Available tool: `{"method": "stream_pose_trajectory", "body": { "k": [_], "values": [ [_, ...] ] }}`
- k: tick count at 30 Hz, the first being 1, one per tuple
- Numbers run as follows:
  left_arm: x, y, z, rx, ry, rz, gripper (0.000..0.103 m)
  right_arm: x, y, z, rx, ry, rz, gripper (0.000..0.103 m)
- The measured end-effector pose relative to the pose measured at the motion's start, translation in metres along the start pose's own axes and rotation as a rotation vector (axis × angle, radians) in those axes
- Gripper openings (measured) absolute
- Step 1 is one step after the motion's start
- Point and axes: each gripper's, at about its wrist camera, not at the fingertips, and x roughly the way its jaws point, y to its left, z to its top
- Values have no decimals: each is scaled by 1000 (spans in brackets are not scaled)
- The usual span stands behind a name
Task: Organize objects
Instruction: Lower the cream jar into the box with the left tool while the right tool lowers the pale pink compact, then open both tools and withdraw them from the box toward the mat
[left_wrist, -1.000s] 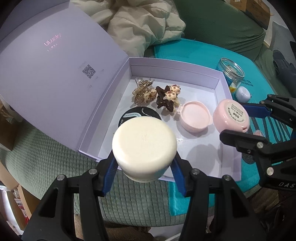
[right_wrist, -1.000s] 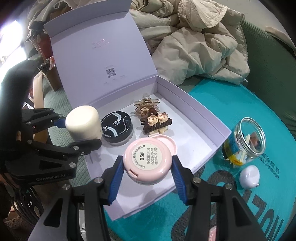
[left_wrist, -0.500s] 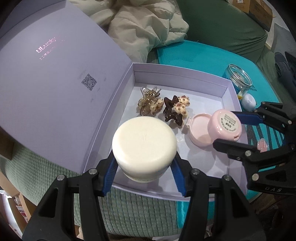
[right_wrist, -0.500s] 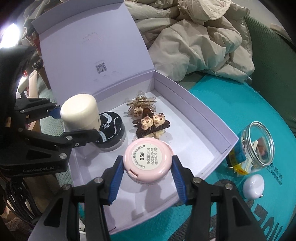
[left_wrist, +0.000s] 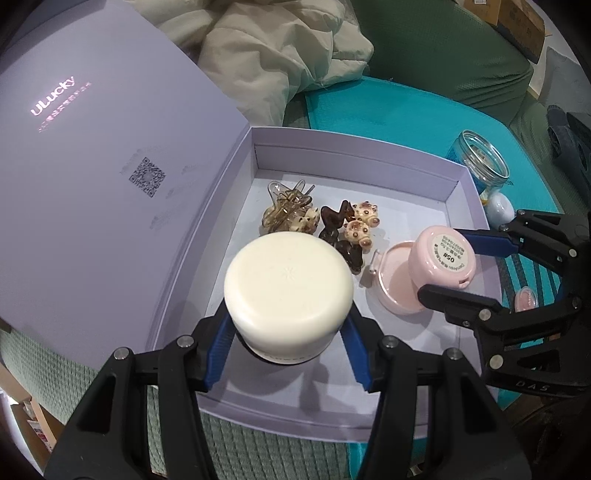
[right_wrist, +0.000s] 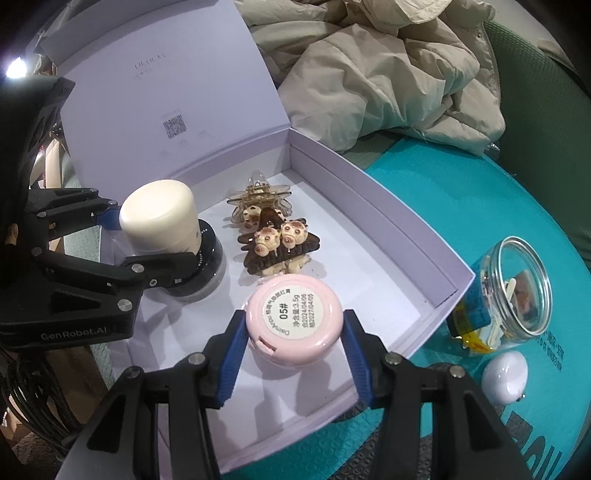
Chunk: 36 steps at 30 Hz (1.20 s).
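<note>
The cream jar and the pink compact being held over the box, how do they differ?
The cream jar is tall and off-white; the pink compact is flat and pink. The jar's top is plain, while the compact's upturned face carries a white sticker reading 05#. The jar sits in the left tool, over a black tin; the compact sits in the right tool. Both are round and gripped over the open lilac box.

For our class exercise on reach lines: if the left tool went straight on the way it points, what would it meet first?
Probably the black jar: the left tool holds the cream jar right above it. Depth is unclear.
</note>
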Motion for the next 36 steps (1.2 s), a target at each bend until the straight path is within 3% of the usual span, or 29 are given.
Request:
{"method": "stream_pose_trajectory", "body": {
  "k": [18,21,24,36],
  "values": [
    [12,1,1,-10,12,-2,53,16,11,2,-57,31,-52,52],
    [11,-1,1,-11,12,10,53,14,12,3,-57,34,-61,56],
    [6,-3,1,-14,13,21,53,7,12,1,-60,14,-52,68],
    [-36,-20,5,-3,-56,85,58,-45,-3,-13,-14,-69,-70,69]
  ]
}}
